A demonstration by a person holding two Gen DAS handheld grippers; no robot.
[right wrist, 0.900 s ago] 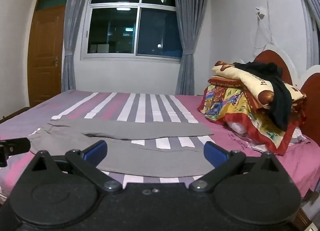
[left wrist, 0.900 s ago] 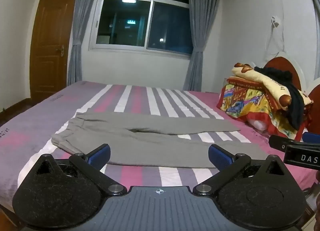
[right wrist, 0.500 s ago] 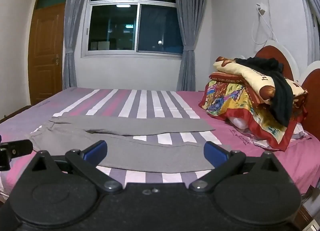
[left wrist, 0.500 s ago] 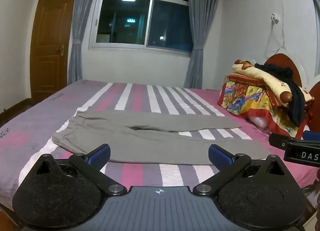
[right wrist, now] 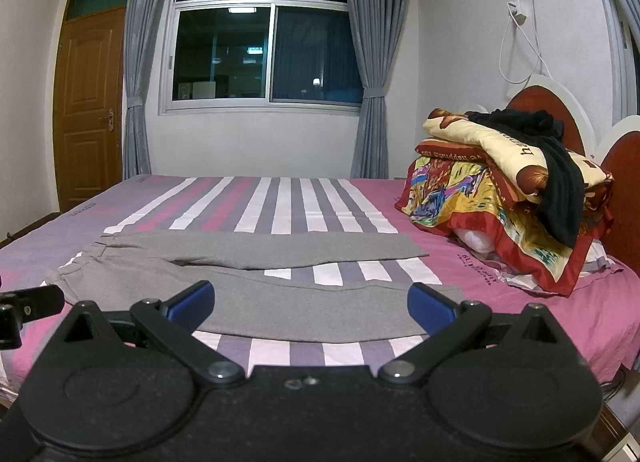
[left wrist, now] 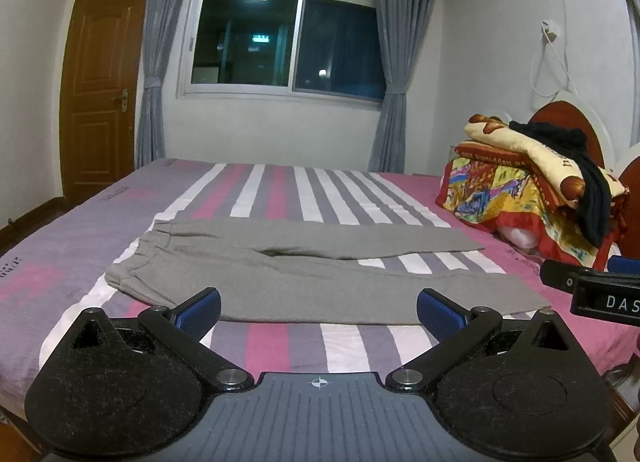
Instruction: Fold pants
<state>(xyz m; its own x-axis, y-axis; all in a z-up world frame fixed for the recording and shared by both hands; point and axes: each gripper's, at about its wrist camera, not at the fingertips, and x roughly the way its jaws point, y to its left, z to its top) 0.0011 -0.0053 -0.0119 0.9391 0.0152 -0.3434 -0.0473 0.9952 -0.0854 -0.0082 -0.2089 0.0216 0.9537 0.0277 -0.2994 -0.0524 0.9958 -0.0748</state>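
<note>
Your left gripper (left wrist: pixel 319 308) and right gripper (right wrist: pixel 311 304) gape empty above soft grey pants (left wrist: pixel 320 278), flat on the striped bedsheet (left wrist: pixel 280 190).

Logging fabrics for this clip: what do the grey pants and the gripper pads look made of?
Grey pants: looks like a soft matte knit, perhaps jersey or fleece; it lies limp and flat with a gathered waistband. Left gripper pads: blue, finely textured, probably rubber. Right gripper pads look the same.
</note>
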